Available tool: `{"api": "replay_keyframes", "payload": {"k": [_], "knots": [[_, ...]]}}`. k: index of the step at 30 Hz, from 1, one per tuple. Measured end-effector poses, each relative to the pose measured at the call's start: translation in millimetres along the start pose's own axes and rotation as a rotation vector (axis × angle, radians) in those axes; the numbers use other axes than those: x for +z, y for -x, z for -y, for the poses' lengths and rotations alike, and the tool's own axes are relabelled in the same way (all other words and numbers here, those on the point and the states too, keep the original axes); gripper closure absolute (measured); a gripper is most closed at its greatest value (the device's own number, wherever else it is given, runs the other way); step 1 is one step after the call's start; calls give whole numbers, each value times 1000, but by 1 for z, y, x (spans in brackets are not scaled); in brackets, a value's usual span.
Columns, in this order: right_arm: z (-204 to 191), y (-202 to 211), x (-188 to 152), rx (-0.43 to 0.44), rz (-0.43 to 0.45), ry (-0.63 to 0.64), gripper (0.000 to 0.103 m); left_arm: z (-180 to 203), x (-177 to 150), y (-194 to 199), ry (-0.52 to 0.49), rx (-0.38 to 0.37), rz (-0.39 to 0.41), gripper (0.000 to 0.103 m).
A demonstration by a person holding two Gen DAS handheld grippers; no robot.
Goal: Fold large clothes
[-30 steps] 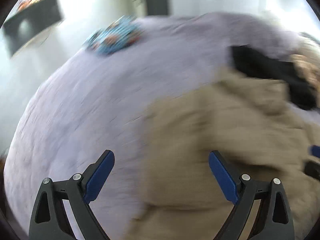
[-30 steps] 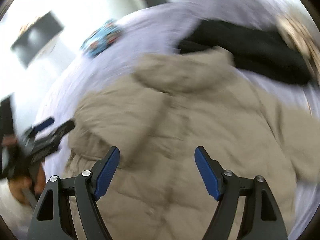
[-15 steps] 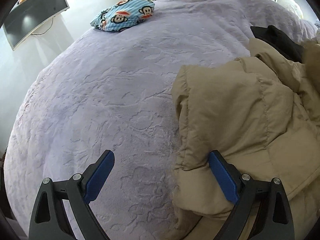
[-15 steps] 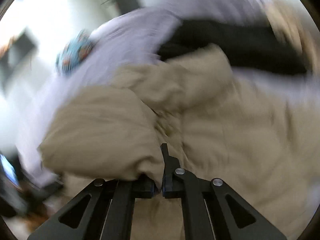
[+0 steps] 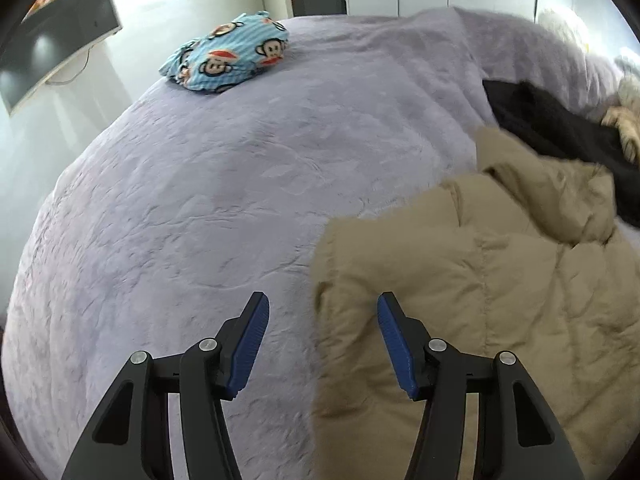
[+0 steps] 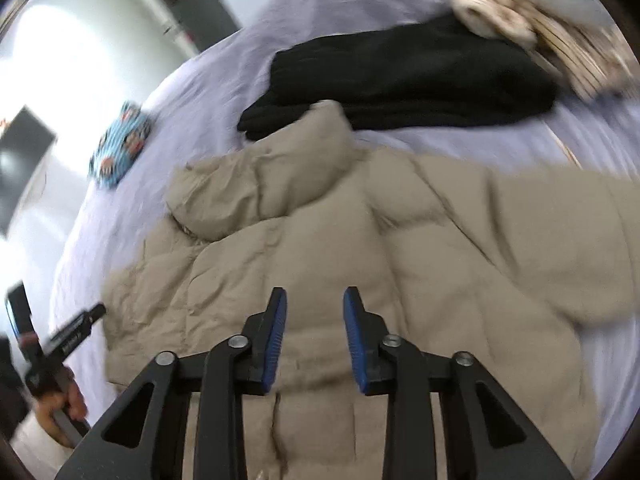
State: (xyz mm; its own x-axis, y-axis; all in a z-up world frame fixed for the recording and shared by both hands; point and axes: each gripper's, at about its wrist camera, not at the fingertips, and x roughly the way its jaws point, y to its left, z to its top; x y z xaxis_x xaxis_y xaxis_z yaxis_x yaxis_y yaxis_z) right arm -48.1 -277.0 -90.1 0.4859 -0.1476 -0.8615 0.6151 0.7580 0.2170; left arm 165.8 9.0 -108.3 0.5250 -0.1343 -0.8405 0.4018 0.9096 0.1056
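Beige puffer jacket (image 6: 360, 248) on lilac bedspread (image 5: 200, 200), both hand-held grippers parted, gripping nothing.

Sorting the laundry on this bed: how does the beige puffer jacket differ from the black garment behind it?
The beige puffer jacket is quilted and puffy; the black garment looks flat and smooth. The jacket lies spread out with a sleeve reaching sideways; the black one sits as a compact, seemingly folded stack. Both rest on the lilac bedspread.
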Motion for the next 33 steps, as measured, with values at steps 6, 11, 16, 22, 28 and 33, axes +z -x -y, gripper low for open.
{"api": "replay_keyframes", "payload": {"k": [6, 11, 16, 22, 28, 33], "knots": [[24, -52, -18, -92, -174, -39, 85, 12, -7, -27, -43, 31, -30, 44], [17, -47, -35, -100, -145, 48, 85, 15, -7, -32, -53, 49, -44, 44], [36, -25, -17, -64, -100, -74, 80, 10, -3, -7, -34, 52, -48, 44], [41, 3, -20, -9, -81, -64, 78, -3, -28, 28, 31, 52, -46, 44], [33, -7, -42, 27, -109, 19, 78, -4, -65, 9, 11, 86, -105, 43], [31, -40, -52, -43, -183, 49, 78, -6, -65, -6, 25, 105, -114, 32]]}}
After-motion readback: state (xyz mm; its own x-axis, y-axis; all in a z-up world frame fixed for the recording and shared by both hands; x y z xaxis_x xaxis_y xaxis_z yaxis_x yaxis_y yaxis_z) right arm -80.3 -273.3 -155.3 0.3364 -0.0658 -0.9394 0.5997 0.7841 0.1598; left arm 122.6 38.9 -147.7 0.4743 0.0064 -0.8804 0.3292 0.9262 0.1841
